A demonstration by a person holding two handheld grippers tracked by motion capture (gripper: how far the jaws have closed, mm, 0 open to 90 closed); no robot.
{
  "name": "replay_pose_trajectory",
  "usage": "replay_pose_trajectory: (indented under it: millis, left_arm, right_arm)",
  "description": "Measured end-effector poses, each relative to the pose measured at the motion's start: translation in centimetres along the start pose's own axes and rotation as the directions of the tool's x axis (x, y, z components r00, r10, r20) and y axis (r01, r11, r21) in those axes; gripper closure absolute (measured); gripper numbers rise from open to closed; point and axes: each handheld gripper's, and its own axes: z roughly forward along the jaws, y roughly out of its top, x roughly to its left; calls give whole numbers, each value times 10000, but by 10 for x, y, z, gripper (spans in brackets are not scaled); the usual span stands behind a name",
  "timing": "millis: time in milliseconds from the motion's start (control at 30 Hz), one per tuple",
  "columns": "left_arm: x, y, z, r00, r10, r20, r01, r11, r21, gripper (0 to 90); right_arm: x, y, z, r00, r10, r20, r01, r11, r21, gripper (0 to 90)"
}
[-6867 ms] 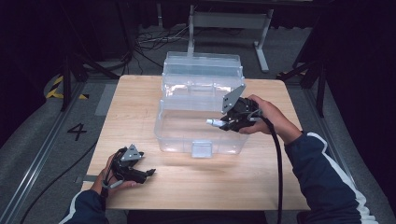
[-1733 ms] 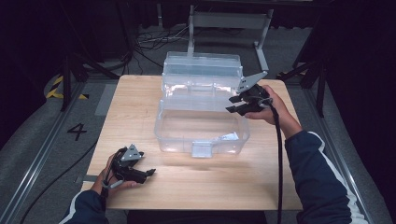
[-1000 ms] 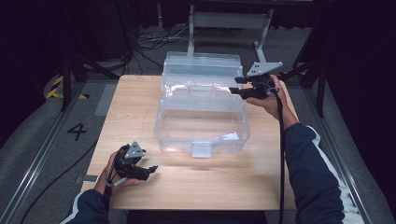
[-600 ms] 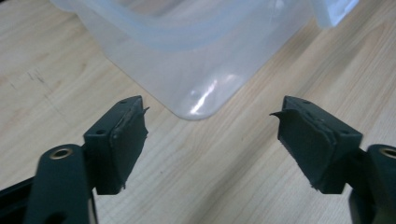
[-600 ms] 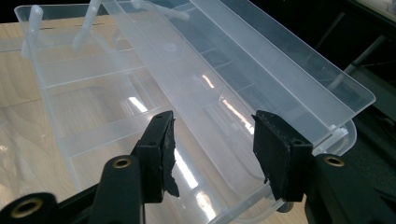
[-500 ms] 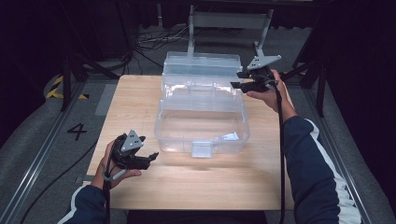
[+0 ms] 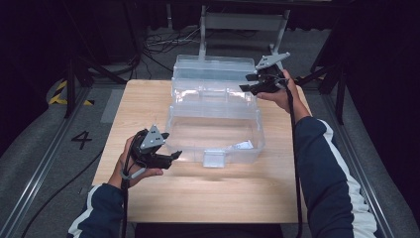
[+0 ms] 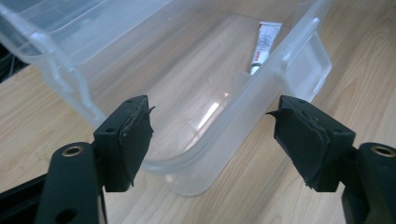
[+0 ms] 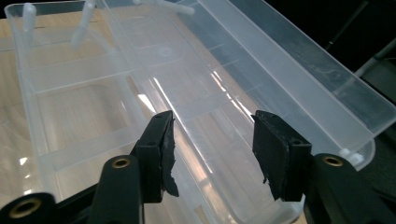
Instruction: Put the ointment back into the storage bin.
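Left gripper (image 7: 171, 156), lifted off the table, spread jaws just closing on nothing, nears the clear box (image 7: 214, 130); right gripper (image 7: 252, 83), spread and empty, now hovers at its raised lid (image 7: 213, 67), likely to shut it

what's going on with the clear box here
A person at a wooden table works on a clear plastic box with a handheld claw in each hand. The box stands open, its lid tipped back, and a small tube lies inside. The right claw is up at the lid's right end with its jaws apart. The left claw, jaws just closing a little but open on nothing, sits at the box's front left corner.
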Motion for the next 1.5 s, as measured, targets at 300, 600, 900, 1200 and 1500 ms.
replay_pose_trajectory:
  millis: [300,600,900,1200,1500]
  left_arm:
    - [0,13,23,9950,486,871,-539,9968,596,415]
    - [0,20,47,9790,1315,1559,-1599,9694,1864,580]
    - [-4,28,66,9638,1985,1778,-2458,9198,3059,709]
    - [-2,29,68,9628,1810,2004,-2369,9226,3046,726]
    - [2,25,69,9661,1384,2178,-1941,9459,2600,727]
  right_arm:
    - [5,4,16,9983,-313,-501,345,9973,648,567]
    - [11,10,20,9946,-722,-749,775,9945,702,716]
    - [12,26,23,9905,-1044,-900,1199,9746,1892,753]
    - [20,38,26,9838,-1571,-868,1748,9486,2639,795]
    - [23,43,26,9741,-1866,-1275,2144,9413,2608,849]
